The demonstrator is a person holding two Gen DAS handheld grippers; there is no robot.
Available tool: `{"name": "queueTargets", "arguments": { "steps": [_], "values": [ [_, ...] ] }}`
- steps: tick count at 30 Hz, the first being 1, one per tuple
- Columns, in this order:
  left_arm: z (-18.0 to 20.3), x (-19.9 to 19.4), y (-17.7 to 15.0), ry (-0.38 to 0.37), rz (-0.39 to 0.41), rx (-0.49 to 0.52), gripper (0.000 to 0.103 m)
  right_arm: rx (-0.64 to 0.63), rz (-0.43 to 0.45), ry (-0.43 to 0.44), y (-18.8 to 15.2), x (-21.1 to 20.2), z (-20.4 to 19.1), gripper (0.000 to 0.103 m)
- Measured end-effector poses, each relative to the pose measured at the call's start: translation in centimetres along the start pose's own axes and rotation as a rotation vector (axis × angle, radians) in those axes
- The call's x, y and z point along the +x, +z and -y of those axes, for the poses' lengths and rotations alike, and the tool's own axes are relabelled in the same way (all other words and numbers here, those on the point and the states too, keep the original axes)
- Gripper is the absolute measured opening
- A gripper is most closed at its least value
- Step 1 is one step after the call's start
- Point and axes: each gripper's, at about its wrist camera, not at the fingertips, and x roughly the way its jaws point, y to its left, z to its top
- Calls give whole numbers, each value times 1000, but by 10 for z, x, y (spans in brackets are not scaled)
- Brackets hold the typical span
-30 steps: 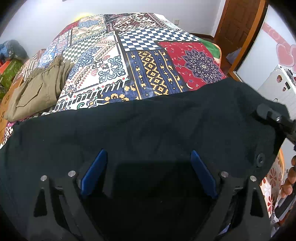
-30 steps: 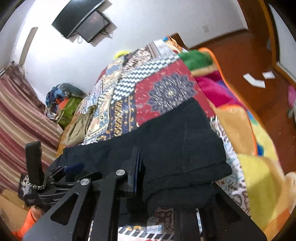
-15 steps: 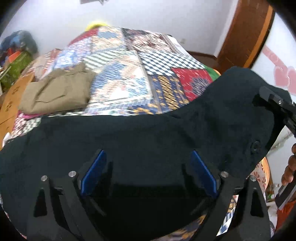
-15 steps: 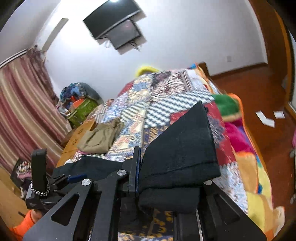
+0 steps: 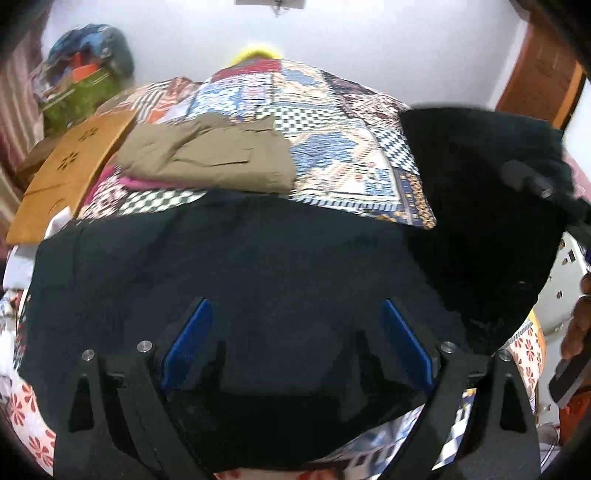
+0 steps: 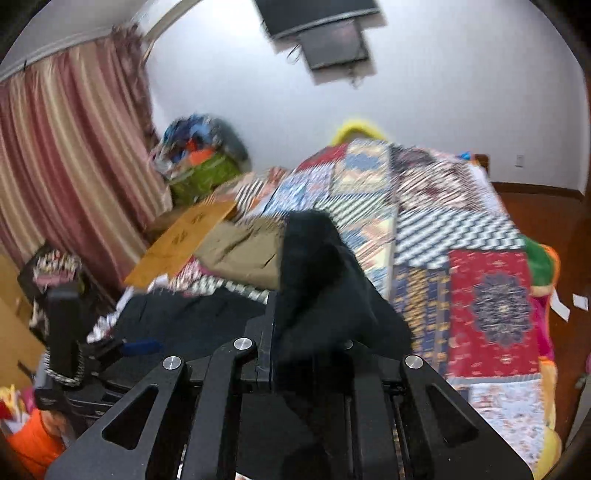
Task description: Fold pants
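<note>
Black pants lie across the near end of the patchwork bed. My left gripper is open above them, its blue pads wide apart with black cloth lying between and under them. In the right wrist view my right gripper is shut on a bunched end of the black pants, held up off the bed. From the left wrist the lifted end hangs at the right below the right gripper. The left gripper shows low on the left.
Folded khaki pants lie on the bed just beyond the black ones. A cardboard sheet leans at the bed's left edge, with a pile of bags behind it. Curtains hang left; a wall screen hangs above.
The right gripper has lifted its end of the black pants off the bed and swung it left toward the khaki pants, rolling as it went. The left gripper has moved along too, still open.
</note>
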Motion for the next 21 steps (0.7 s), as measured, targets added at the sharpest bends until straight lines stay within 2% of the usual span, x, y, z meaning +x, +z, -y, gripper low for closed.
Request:
{"name": "queueTargets", "arguments": {
  "steps": [5, 10, 14, 18, 21],
  "values": [
    [-30, -7, -16, 13, -7, -64, 93, -101, -146, 31, -25, 51, -40, 11],
    [-52, -9, -26, 23, -10, -124, 93, -172, -273, 44, -58, 72, -55, 12],
    [-58, -7, -28, 28, -12, -146, 93, -157, -321, 72, -63, 72, -53, 19],
    [-54, -13, -23, 36, 6, -133, 93, -126, -354, 122, -67, 63, -54, 34],
    [-48, -21, -15, 39, 33, -111, 93, -149, -360, 133, -69, 51, -64, 42]
  ]
}}
